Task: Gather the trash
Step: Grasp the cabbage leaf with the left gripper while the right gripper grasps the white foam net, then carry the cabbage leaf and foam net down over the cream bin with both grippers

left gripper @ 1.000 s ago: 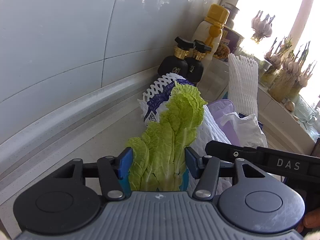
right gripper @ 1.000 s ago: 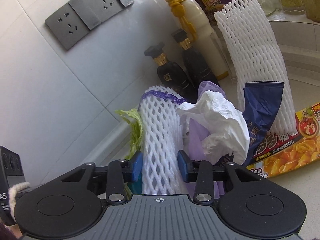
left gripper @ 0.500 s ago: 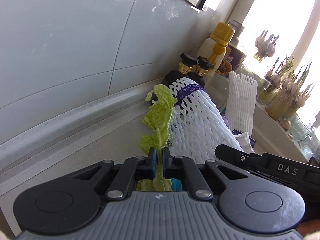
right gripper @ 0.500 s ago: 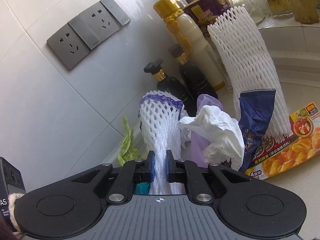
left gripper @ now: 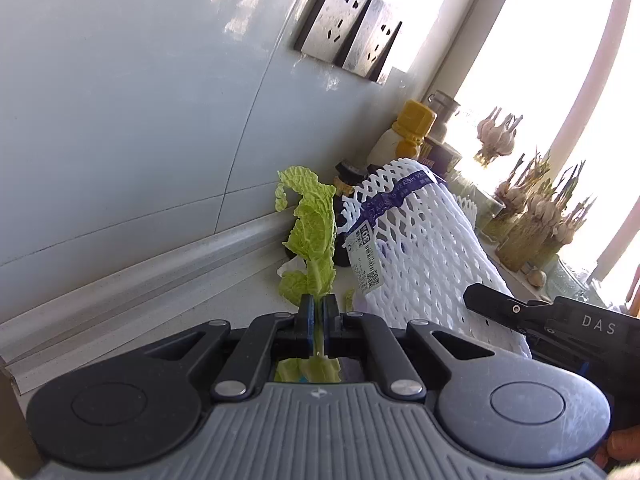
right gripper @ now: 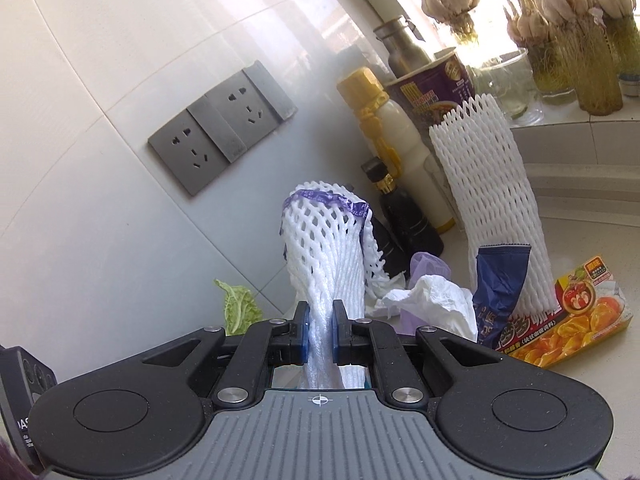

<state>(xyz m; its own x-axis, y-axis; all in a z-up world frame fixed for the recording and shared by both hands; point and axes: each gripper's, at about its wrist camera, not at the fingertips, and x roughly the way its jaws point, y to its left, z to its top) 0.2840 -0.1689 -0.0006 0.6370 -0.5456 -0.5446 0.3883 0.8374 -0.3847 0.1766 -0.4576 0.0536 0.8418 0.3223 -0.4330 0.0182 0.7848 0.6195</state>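
Leftmost, the left tool point(left gripper: 319, 318) pinches a cabbage leaf point(left gripper: 313, 232) upright; beside it the right tool point(right gripper: 320, 330) squeezes a foam net point(right gripper: 326, 248), both seemingly lifted. Tissue point(right gripper: 430, 306), wrapper point(right gripper: 498, 276) and box point(right gripper: 568, 320) crowd the surface point(right gripper: 592, 236) rightward.

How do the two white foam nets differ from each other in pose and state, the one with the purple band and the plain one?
The banded foam net is pinched shut in the right gripper and squeezed narrow there; the plain foam net is gripped by nothing and leans among the bottles. The banded one carries a purple band and a label tag; the plain one shows neither. Both are white mesh sleeves.
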